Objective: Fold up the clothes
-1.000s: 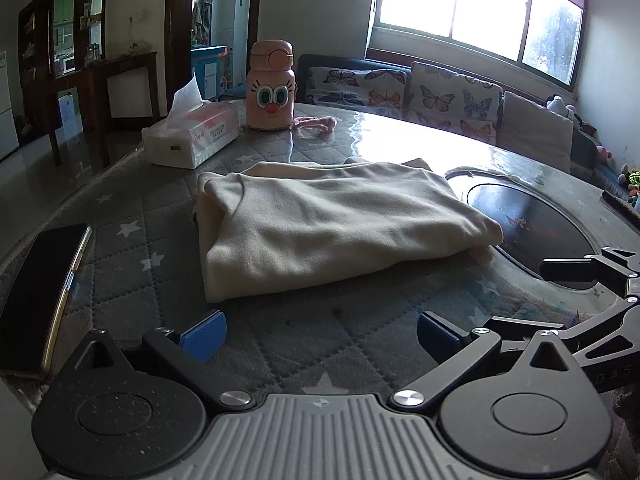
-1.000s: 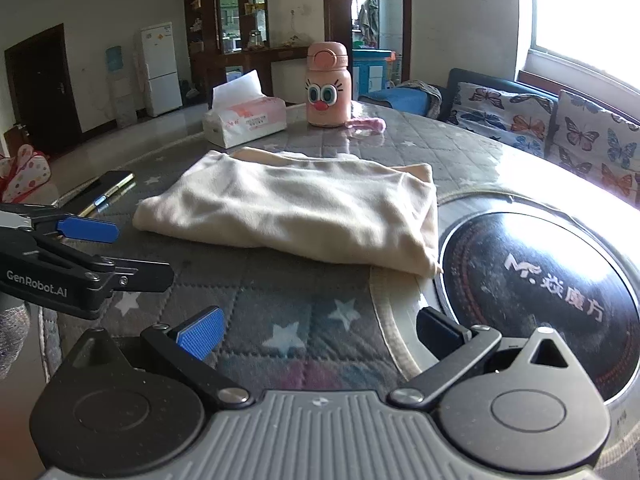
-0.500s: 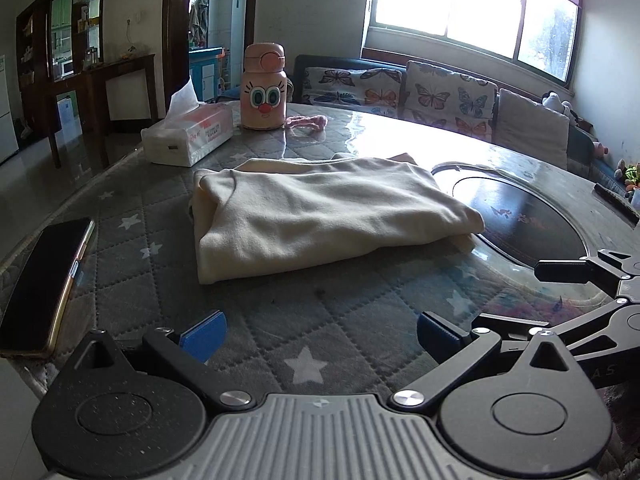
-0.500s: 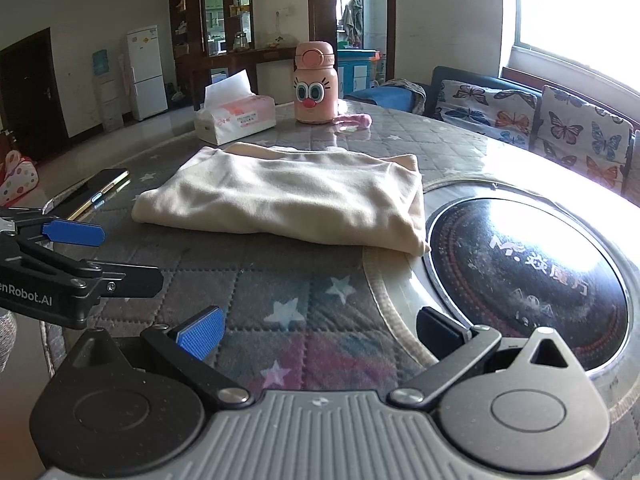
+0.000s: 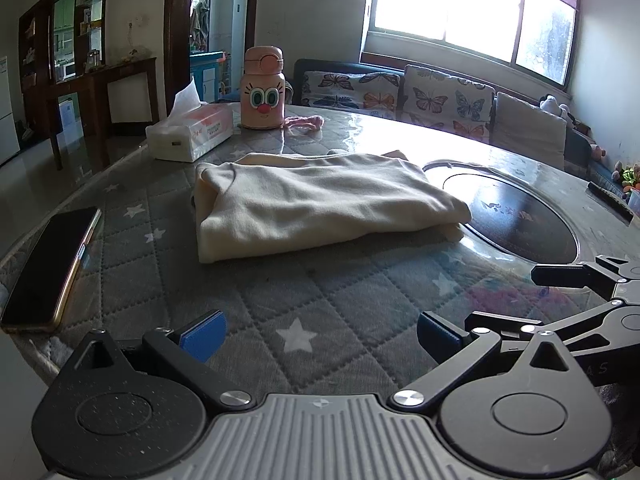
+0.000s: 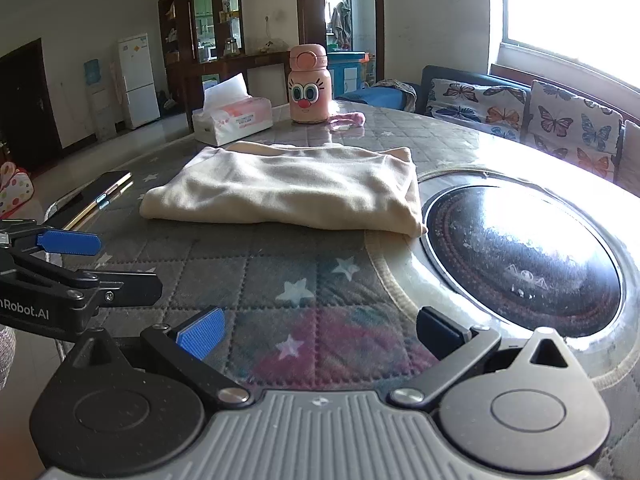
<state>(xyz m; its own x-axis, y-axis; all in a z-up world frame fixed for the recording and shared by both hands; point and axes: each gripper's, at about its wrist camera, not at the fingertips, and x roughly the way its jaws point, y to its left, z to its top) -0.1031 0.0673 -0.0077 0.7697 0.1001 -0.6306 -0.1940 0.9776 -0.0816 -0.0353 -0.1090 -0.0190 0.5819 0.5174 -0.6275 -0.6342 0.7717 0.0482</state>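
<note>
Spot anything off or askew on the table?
Mostly tidy. The folded cloth has one corner lapping onto the glass hob's rim, and the phone lies at the table edge. Nothing looks spilled or damaged.

Soft, matt cream cloth [image 5: 320, 208] is seen mid-frame on a quilted fabric worktop [image 5: 340, 304] under glossy clear film; right of it, a shiny black glass plate [image 6: 520, 256].
</note>
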